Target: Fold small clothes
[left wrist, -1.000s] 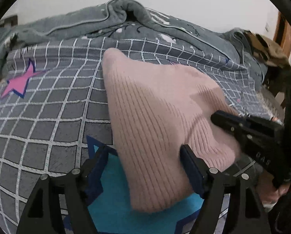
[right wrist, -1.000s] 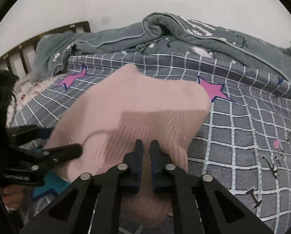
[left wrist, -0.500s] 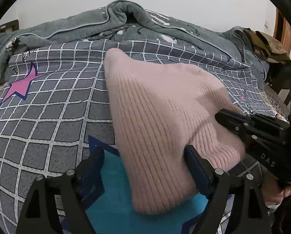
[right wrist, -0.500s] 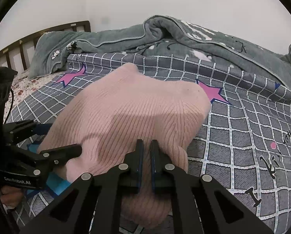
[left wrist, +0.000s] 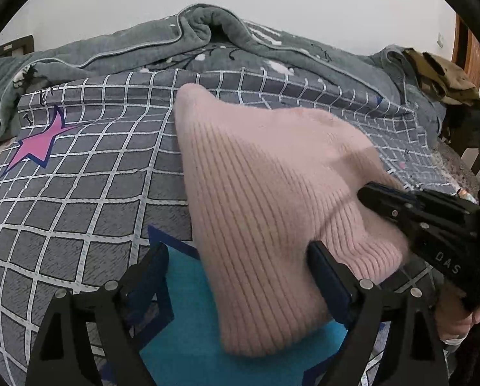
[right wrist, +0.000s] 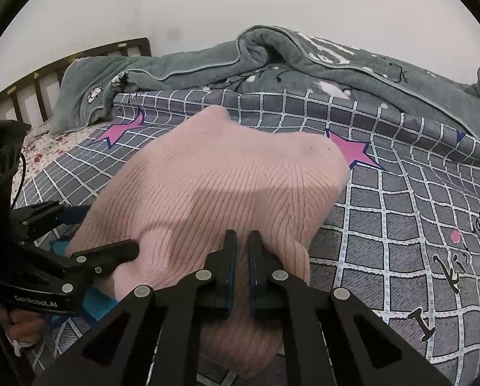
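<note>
Ribbed pink knit, a small folded garment (left wrist: 265,199), lay on the grey checked bedspread (left wrist: 88,193), its near end over a blue star print (left wrist: 188,331). The left gripper (left wrist: 240,273) had just been opening; its jaws stood wide, straddling the knit's near edge, and whether the right-hand pad brushed the cloth I could not tell. The right gripper (right wrist: 241,241) was clenched on a fold of the same garment. Beyond it a rumpled grey blanket (right wrist: 272,64) lay heaped (no basket, box or drawer showed in either view). A dark wooden headboard (right wrist: 46,74) stood against the wall.
</note>
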